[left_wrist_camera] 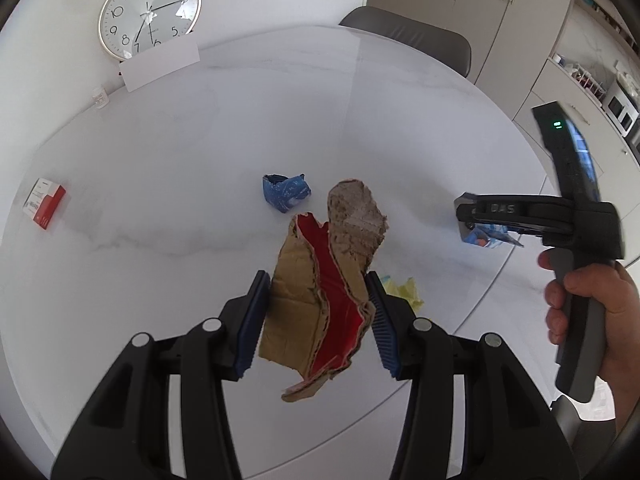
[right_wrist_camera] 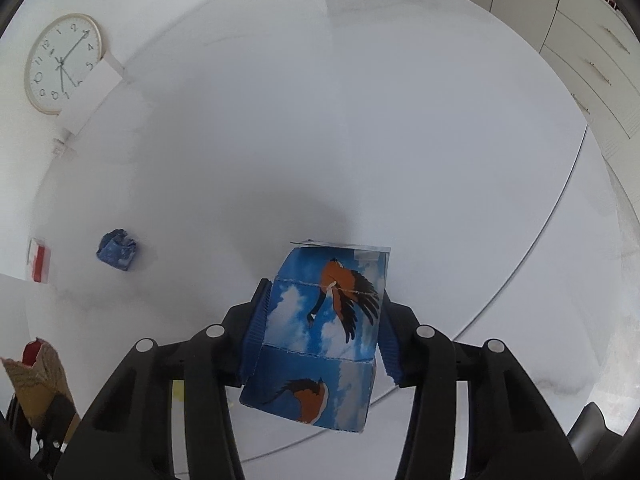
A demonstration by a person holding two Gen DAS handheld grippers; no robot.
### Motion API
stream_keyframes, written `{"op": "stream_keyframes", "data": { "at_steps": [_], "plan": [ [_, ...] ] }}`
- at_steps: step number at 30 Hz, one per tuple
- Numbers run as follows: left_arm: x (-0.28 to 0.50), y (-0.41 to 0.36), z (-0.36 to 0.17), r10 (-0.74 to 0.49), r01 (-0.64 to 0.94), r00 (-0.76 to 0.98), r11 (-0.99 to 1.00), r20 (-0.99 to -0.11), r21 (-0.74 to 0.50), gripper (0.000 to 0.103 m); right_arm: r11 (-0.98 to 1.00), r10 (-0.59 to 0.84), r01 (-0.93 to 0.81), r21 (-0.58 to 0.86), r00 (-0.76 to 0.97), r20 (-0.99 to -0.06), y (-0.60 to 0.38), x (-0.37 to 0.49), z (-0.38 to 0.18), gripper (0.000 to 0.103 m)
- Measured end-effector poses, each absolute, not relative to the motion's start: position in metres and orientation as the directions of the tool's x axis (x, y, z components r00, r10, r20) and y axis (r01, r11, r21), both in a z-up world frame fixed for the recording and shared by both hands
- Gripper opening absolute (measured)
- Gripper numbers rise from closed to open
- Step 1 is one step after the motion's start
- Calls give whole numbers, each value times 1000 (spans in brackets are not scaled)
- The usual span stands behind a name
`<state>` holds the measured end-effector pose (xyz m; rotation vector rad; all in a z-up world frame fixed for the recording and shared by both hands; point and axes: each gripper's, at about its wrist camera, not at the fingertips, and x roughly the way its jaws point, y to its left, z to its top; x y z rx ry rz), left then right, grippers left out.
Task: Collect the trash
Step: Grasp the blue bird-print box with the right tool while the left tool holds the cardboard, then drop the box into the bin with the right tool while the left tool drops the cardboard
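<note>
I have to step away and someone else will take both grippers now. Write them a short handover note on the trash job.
Left gripper: shut on the torn cardboard piece, held above the table.
Right gripper: fingers against both sides of the blue bird carton, gripping it.
Still on the table: crumpled blue wrapper, yellow scrap, red and white box.
Done: two pieces picked up.
Left: drop both in the bin, which is not in view, then collect the rest.
</note>
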<state>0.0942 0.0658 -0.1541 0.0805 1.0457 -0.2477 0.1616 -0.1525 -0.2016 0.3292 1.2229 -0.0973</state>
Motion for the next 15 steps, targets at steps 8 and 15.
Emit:
{"op": "stream_keyframes", "data": {
  "at_steps": [8,15],
  "plan": [
    [36,21,-133,-216,309,475,949,-853,-69,48,947,183,155,281,458,-870,-212,53,-137,49],
    [-17,-43,-132,-281,383,417,917,-865,-113,48,949,99,223,224,466,-879,-302,-72,-111,49]
  ]
}}
